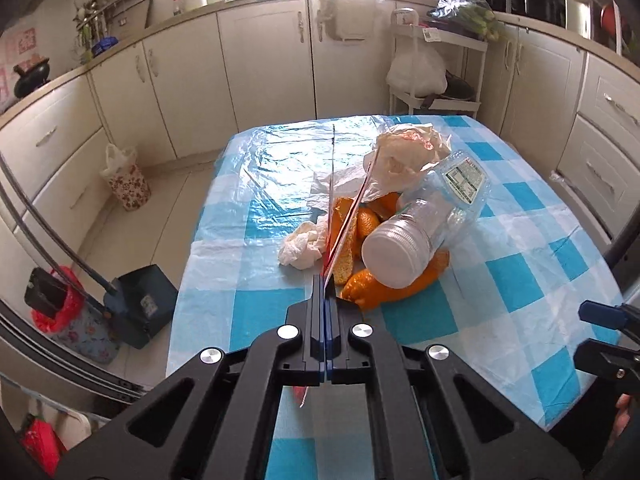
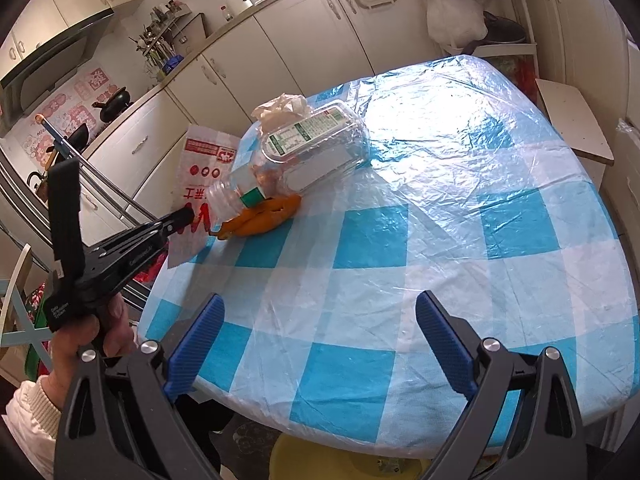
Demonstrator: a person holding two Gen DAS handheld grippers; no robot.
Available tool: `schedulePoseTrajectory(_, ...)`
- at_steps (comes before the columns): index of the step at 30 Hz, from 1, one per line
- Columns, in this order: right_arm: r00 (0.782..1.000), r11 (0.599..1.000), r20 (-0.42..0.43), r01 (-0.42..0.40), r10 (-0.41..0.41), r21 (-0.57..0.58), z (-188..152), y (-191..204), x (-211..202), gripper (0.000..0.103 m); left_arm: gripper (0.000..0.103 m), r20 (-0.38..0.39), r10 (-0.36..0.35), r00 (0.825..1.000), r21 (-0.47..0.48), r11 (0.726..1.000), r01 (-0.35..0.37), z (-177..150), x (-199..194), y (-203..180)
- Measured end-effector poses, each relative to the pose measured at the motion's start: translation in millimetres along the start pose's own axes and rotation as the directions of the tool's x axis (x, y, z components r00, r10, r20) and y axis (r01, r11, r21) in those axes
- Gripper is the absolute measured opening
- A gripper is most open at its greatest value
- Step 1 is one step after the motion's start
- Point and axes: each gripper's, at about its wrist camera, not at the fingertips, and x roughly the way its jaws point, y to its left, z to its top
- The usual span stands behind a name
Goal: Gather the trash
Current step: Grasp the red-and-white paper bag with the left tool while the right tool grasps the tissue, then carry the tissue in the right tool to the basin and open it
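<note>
A heap of trash lies on the table: a clear plastic bottle [image 1: 424, 228] with a white cap on its side, orange peels [image 1: 392, 288] under it, a crumpled tissue [image 1: 304, 246] and a crumpled wrapper [image 1: 408, 152]. My left gripper [image 1: 324, 280] is shut on a thin white bag with red print [image 1: 352, 212], seen edge-on just left of the heap. The right wrist view shows that bag [image 2: 204, 184] flat, hanging at the table's left edge beside the bottle [image 2: 304, 152] and the peels [image 2: 260, 216]. My right gripper [image 2: 320, 340] stands open over the near edge, holding nothing.
The table [image 2: 460, 240] has a blue-and-white check cloth under clear film. On the floor to the left stand a floral bin [image 1: 128, 184] with a bag liner and a dark dustpan [image 1: 140, 304]. A white trolley [image 1: 436, 68] stands behind the table, cabinets all around.
</note>
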Motion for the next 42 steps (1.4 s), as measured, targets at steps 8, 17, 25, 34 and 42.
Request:
schedulePoseTrajectory(8,1.000,1.000,-0.006,0.011,-0.011,-0.011,-1.9,3.5,4.7,0.093,0.001,-0.006,-0.091,0.996,-0.221,0.971,0.087,-54.0,-31.8,35.5)
schedulePoseTrajectory(17,0.987,0.979,0.150,0.078,-0.050,-0.187,16.3,41.8,-16.3,0.093,0.001,0.037,-0.070,0.997,-0.230,0.970,0.076,-81.0,-36.1,39.4)
schedulePoseTrajectory(25,0.977,0.901,0.187,0.175,-0.107,-0.396,104.8,93.2,26.9,0.093,0.001,0.037,-0.088,0.995,-0.194,0.977,0.094,-83.6,-37.7,33.8)
schedulePoseTrajectory(34,0.964,0.846,-0.049,0.206,-0.263,-0.491,160.1,94.3,127.7,0.055,0.001,0.044,-0.103,0.994,-0.206,0.972,0.110,-81.7,-36.4,39.3)
schedulePoseTrajectory(42,0.989,0.905,0.038,0.144,-0.140,-0.399,161.5,91.4,92.0,0.026,0.001,0.049,-0.108,0.993,-0.213,0.970,0.116,-80.9,-35.4,40.6)
